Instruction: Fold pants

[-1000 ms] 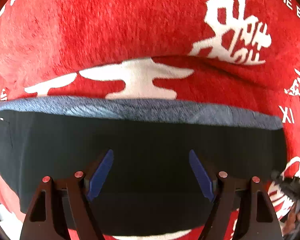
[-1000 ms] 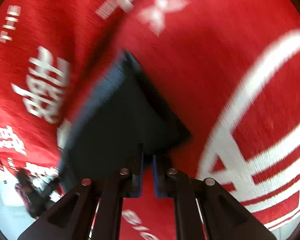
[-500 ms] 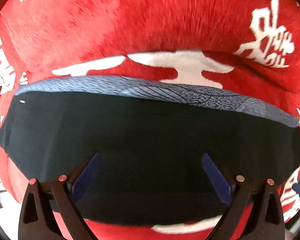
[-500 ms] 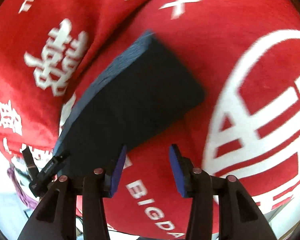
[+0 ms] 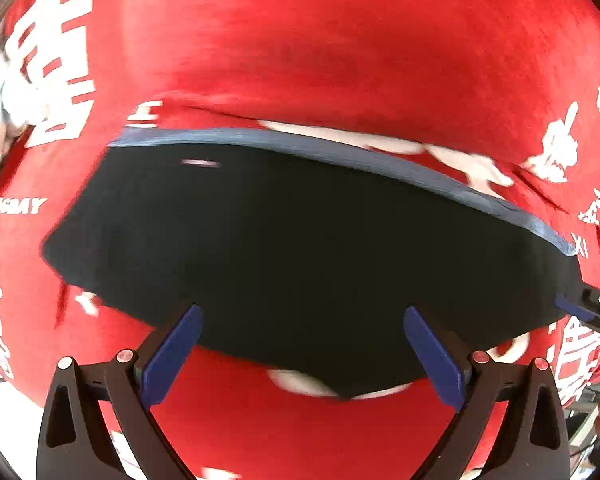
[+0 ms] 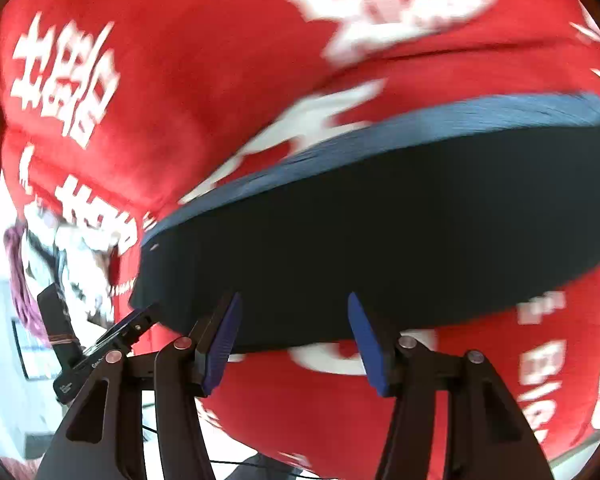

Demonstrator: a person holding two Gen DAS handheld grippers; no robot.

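Left wrist view: the left tongs (image 5: 300,354) hang spread wide and empty over the folded pants (image 5: 300,248), a flat dark slab with a blue-grey edge on the red blanket (image 5: 320,48); best lift clear without snagging. Right wrist view: the right tongs (image 6: 296,344) are opening, nothing between them, above the same neat pants (image 6: 380,248).

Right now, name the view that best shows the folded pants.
Left wrist view: the folded pants show nearly whole, both ends visible on the red blanket. In the right wrist view, the pants run off the right edge.
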